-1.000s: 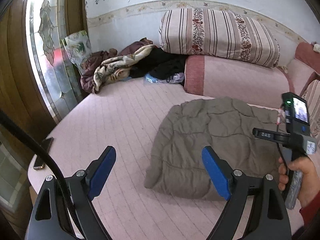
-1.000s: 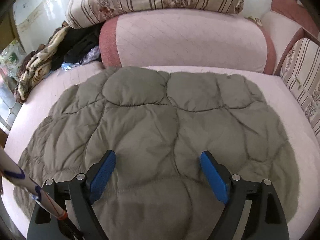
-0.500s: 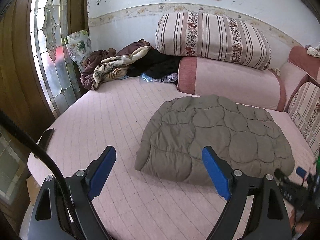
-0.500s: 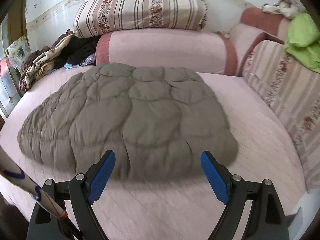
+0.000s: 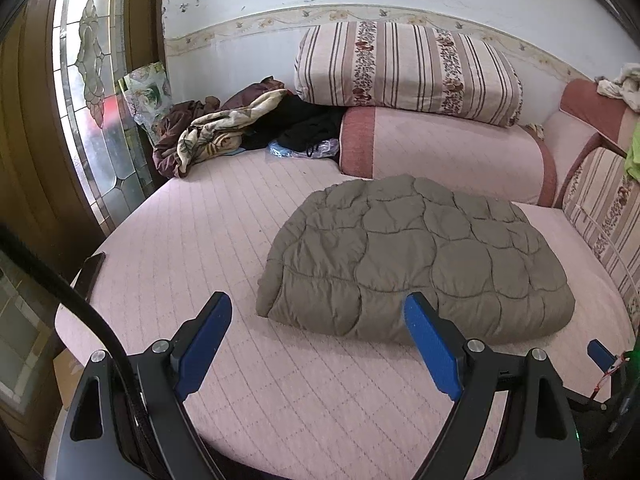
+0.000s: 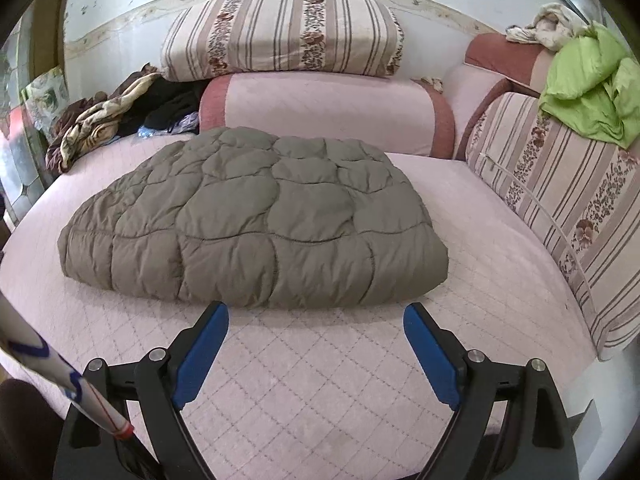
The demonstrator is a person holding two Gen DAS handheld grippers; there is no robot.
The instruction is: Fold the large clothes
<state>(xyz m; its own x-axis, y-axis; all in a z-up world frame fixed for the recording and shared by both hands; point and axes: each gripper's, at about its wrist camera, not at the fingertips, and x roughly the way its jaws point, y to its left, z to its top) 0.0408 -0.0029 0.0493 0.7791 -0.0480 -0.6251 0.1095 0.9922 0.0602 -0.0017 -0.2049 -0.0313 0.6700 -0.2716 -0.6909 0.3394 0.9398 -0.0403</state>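
Note:
A grey-brown quilted puffer garment (image 5: 416,256) (image 6: 256,220) lies folded in a flat bundle on the pink bed cover (image 5: 224,232) (image 6: 320,376). My left gripper (image 5: 318,320) hangs open above the cover, short of the bundle's near left corner, with nothing between its blue pads. My right gripper (image 6: 316,330) is open too, just short of the bundle's front edge and not touching it. In the left wrist view a part of the right gripper tool (image 5: 600,354) shows at the lower right.
A striped bolster (image 5: 404,68) rests on a pink one (image 5: 440,152) against the back wall. Crumpled clothes (image 5: 224,132) lie at the back left. A striped cushion (image 6: 560,200) with a green garment (image 6: 592,88) lines the right side. A phone (image 5: 90,272) lies at the bed's left edge.
Both grippers have drawn back from the garment toward the bed's near edge. The right gripper, which was over the bundle, now sits in front of it. Both stayed open.

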